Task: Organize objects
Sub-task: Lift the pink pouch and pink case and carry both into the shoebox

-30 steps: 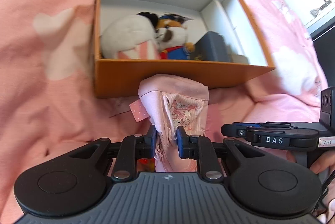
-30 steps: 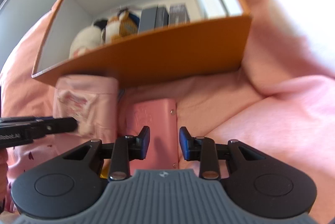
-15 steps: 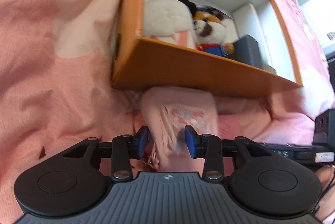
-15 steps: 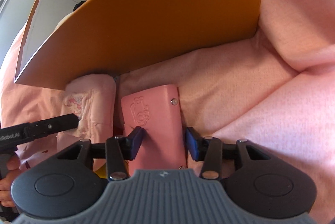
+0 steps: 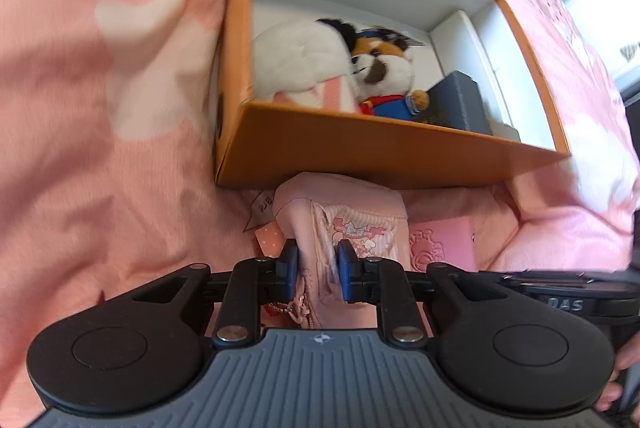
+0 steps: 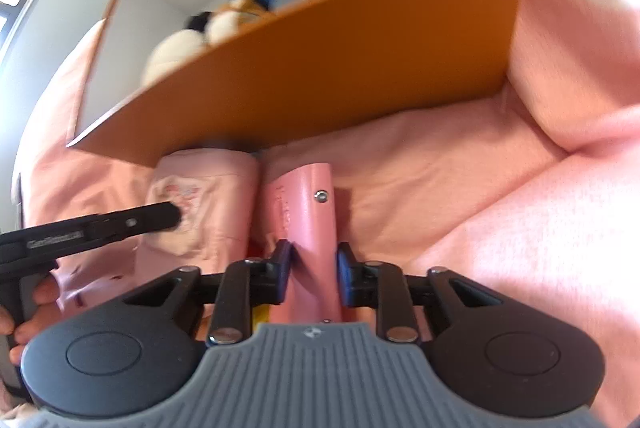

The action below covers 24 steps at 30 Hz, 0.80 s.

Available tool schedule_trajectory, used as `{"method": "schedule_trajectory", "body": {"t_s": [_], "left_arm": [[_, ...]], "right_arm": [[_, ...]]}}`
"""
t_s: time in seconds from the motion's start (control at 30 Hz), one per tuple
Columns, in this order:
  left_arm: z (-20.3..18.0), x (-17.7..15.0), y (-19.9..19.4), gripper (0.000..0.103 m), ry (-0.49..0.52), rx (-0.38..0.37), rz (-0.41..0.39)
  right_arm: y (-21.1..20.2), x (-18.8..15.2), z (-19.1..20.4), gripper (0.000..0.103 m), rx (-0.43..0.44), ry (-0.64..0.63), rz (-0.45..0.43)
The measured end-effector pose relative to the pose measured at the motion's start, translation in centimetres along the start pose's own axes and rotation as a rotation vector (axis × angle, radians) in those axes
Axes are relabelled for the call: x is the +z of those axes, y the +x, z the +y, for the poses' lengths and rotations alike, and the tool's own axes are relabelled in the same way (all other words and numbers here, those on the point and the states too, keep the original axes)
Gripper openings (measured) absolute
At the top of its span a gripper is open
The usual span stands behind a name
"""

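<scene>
A pink fabric pouch (image 5: 352,212) with a cartoon print lies against the front wall of the orange box (image 5: 360,152). My left gripper (image 5: 318,270) is closing, and its blue pads pinch the pouch's near end. Beside the pouch is a pink leather case (image 6: 308,204) with a snap, tilted up on its edge. My right gripper (image 6: 314,266) is closing too, with its pads pressing on that case. The pouch (image 6: 208,196) and the left gripper's finger (image 6: 120,224) also show in the right wrist view.
Inside the orange box (image 6: 320,68) sit a white plush (image 5: 296,64), a brown and white plush dog (image 5: 384,76) and a dark grey box (image 5: 456,104). Pink bedding (image 5: 100,108) surrounds everything. A hand (image 6: 24,308) holds the left gripper's handle.
Both grippers opened half a second ago and have closed again, the left on the pouch, the right on the pink case. The case now stands on its edge instead of lying flat.
</scene>
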<state>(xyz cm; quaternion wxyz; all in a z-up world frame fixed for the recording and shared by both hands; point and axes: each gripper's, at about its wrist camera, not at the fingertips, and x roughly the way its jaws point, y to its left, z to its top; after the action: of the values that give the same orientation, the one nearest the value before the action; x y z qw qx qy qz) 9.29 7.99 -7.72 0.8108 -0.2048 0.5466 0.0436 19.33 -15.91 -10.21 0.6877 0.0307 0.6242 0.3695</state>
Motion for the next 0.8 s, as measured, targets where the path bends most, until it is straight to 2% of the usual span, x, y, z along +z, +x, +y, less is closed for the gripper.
{"method": "schedule_trajectory", "body": {"t_s": [0.1, 0.2, 0.27, 0.43, 0.5, 0.73, 0.8], "left_arm": [[-1.5, -0.1, -0.6, 0.022, 0.084, 0.036, -0.016], [-2.7, -0.4, -0.5, 0.023, 0.146, 0.065, -0.012], [-2.4, -0.5, -0.2, 0.025, 0.118, 0.052, 0.001], [-0.1, -0.5, 0.3, 0.030, -0.038, -0.055, 0.040], [0.5, -0.4, 0.7, 0.037, -0.075, -0.079, 0.051], [1.2, -0.6, 1.9, 0.036, -0.105, -0.050, 0.094], [0.9, -0.6, 1.7, 0.028, -0.083, -0.047, 0.084]], "right_arm": [[-0.8, -0.2, 1.6, 0.019, 0.022, -0.039, -0.010], [0.7, 0.0, 2.9, 0.020, -0.001, -0.079, -0.005], [1.3, -0.1, 3.0, 0.021, -0.002, -0.077, 0.010], [1.7, 0.2, 3.0, 0.021, 0.021, -0.059, 0.014], [1.6, 0.0, 3.1, 0.022, 0.024, -0.060, 0.013], [2.2, 0.0, 3.1, 0.024, 0.048, -0.055, 0.015], [2.0, -0.2, 3.1, 0.023, 0.044, -0.059, 0.013]]}}
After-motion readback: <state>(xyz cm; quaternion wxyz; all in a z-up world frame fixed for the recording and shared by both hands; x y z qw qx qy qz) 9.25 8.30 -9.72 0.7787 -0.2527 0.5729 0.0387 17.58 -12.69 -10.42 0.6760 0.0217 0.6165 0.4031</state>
